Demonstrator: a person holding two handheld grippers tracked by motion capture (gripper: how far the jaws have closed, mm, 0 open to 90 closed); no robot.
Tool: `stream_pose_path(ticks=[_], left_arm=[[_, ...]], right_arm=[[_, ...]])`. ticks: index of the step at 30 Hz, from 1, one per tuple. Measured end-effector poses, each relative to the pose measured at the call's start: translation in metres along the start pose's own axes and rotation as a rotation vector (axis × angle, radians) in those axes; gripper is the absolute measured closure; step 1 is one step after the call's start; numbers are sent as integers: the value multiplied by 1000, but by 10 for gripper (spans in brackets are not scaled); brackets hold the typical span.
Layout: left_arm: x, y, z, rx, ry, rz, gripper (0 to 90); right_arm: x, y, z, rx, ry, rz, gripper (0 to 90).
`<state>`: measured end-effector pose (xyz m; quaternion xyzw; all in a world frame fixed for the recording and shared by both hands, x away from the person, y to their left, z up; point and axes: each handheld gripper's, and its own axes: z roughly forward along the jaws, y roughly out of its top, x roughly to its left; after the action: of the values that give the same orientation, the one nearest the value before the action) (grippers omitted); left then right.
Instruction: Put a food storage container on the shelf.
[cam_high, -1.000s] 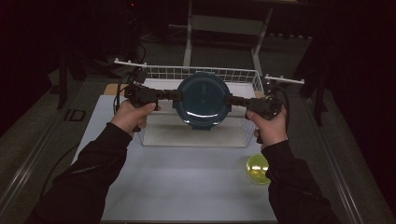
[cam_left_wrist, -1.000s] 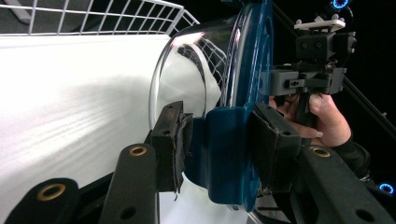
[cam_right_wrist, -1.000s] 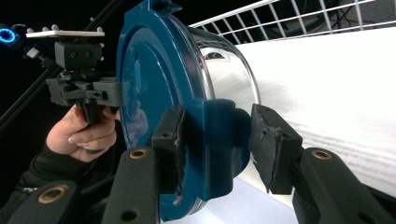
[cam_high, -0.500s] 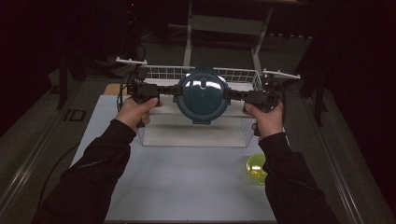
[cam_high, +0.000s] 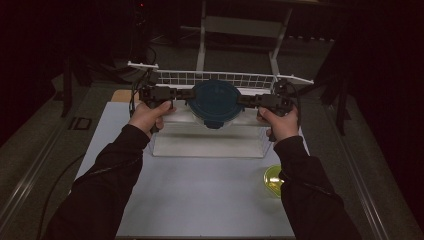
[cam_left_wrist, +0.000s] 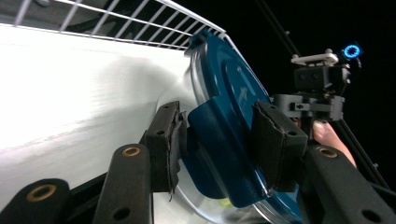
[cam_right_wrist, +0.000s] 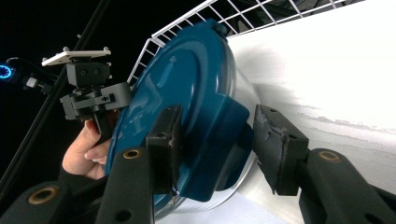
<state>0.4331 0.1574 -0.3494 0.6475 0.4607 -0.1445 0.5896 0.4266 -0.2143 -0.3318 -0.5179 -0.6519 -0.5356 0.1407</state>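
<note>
I have the round glass container with the blue lid (cam_high: 215, 102) carried between both grippers, over the clear plastic bin (cam_high: 207, 142) that sits in front of the white wire rack (cam_high: 220, 79) on the desk (cam_high: 200, 190). The left gripper (cam_high: 184, 94) has its fingers (cam_left_wrist: 163, 140) either side of the lid's left latch tab (cam_left_wrist: 219, 154); the right gripper (cam_high: 246, 99) does the same on the opposite latch tab (cam_right_wrist: 219, 140).

Both sets of fingers have just been opening, each with its tab between them. In the left gripper view one pad lies against the tab and the other stands at its edge; in the right gripper view the near pad touches while the far pad (cam_right_wrist: 275, 144) stands clear of the tab with a gap. So I read both grips as loosened, not clamped, though on the left I cannot be sure the pressure is gone entirely.

My judgement: this is the set-down step, the container being lowered into or onto the bin and let go. I cannot tell whether its base is already resting on anything.

Next I'd want to confirm the container is supported before spreading the fingers further, then draw both grippers straight outward, evenly, so neither tab gets snagged and tips it. The yellow-green bowl (cam_high: 274, 181) near my right sleeve is well apart from all this.
</note>
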Motion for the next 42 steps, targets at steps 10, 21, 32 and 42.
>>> stream_pose_path(ticks=[10, 21, 32, 42], left_arm=[[-13, 1, -12, -77, 92, 136, 426], [-41, -19, -33, -75, 151, 327, 387], [-57, -44, -41, -44, 96, 437, 247], [-66, -87, -46, -59, 140, 528, 0]], right_arm=[[14, 4, -5, -25, -94, -97, 512], [42, -5, -29, -69, -146, -247, 493], [74, -43, -30, -21, -43, -347, 505], [89, -83, -8, 56, 4, -423, 642]])
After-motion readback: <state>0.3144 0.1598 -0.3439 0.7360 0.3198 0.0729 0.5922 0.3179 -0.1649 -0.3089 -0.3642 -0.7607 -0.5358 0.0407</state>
